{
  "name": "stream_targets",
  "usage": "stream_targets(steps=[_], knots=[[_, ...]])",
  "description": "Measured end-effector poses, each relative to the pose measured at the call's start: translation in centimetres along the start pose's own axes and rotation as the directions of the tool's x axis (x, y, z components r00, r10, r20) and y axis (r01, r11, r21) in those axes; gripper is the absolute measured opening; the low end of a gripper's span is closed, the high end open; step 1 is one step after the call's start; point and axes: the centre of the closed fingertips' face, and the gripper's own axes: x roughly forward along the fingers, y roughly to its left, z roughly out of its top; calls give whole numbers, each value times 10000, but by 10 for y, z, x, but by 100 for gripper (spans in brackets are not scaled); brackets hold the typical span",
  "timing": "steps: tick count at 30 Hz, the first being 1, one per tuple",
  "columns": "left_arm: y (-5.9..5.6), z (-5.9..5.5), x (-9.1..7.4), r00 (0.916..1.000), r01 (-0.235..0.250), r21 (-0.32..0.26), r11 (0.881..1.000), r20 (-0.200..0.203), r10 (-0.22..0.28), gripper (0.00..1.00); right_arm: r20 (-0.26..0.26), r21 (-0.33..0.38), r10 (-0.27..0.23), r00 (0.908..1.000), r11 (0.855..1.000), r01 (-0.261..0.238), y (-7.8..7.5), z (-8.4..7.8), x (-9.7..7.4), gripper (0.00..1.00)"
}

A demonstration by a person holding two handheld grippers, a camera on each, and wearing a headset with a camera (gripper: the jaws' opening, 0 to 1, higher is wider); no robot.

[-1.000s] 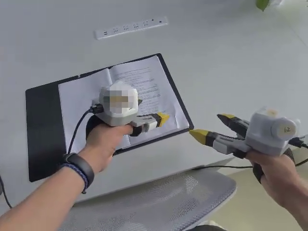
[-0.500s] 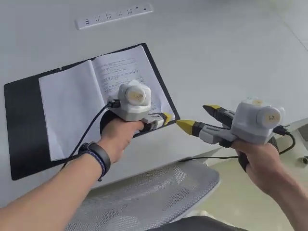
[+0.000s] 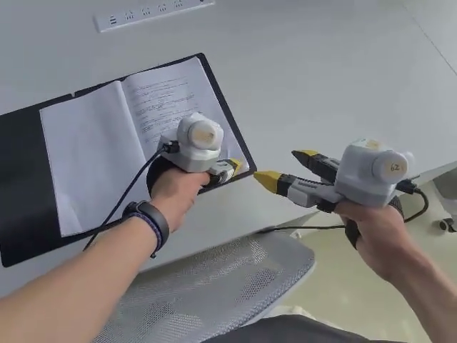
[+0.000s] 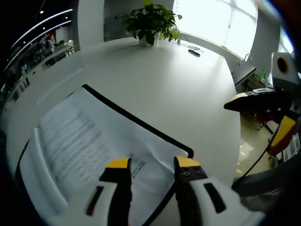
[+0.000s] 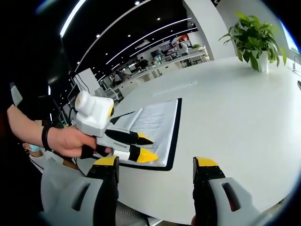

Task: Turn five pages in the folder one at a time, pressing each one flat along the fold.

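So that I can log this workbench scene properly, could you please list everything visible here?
table: one, white, under everything
folder: one, black, open on the table
pages: stack, white, printed, in the folder
power strip: one, white, far table edge
potted plant: one, green, far across the table
chair: one, grey mesh, near table edge
wristband: one, dark, left wrist
left gripper: one, white, yellow tips, open over the folder's near corner
right gripper: one, white, yellow tips, open, right of the folder

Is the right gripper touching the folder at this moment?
No, the right gripper hangs open in the air, apart from the folder's right edge.
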Motion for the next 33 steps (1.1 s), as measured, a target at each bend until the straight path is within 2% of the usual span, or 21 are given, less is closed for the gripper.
stream_targets(steps=[2, 3, 5, 6, 10, 20, 27, 33], knots=[[-1, -1, -2, 9997, -251, 579, 9980, -63, 255, 31, -8, 22, 11, 10000, 10000, -11, 0, -1, 0, 62], [-4, -2, -2, 9994, -355, 613, 9975, -10, 356, 31, -8, 54, 21, 10000, 10000, -21, 0, -1, 0, 62], [-6, -2, -4, 9991, -431, 507, 9978, 59, 428, 31, -24, 76, 22, 10000, 10000, -22, -1, -1, 1, 62], [-1, -1, -1, 9990, -453, 445, 9980, 72, 450, 30, -39, 68, 31, 10000, 10000, -31, -1, -2, 1, 62], [-3, -1, -3, 9985, -537, 577, 9969, 104, 532, 30, -61, 63, 90, 9999, 9999, -89, -3, -1, 5, 61], [-3, -2, 3, 9960, -792, 590, 9951, 473, 765, 20, -57, 139, 332, 9994, 9994, -332, -7, 6, 23, 59], [-1, -2, 6, 9929, -1024, 492, 9935, 653, 991, 15, -68, 51, 612, 9981, 9981, -612, -7, 14, 43, 57], [-1, -2, 6, 9919, -1041, 492, 9933, 781, 1001, 14, 23, 444, 963, 9954, 9944, -963, -12, 21, 68, 52]])
